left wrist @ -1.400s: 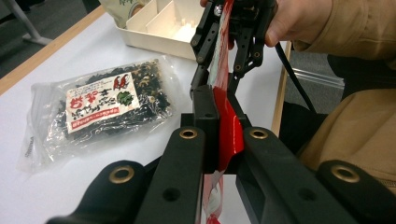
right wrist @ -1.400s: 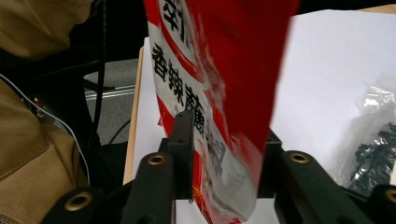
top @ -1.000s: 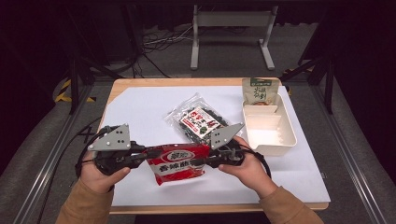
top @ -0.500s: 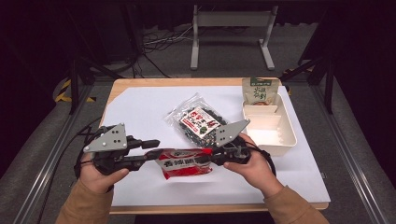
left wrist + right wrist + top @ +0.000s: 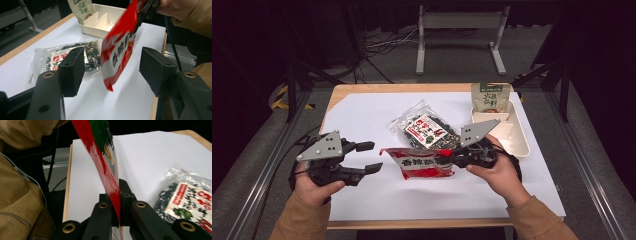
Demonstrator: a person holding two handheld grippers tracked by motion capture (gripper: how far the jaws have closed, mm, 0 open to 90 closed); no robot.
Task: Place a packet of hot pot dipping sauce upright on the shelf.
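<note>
Red packet in right tool

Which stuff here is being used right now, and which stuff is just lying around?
In use:
- shiny red plastic snack packet, pinched at one edge by the right claw
- left claw, jaws just opened, off the packet

Lying about:
- clear plastic bag of dark dried bits
- cream divided plastic tray
- green and white pouch at the tray's far end

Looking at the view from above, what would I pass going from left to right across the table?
Left gripper → red packet → right gripper → white divided tray.
</note>
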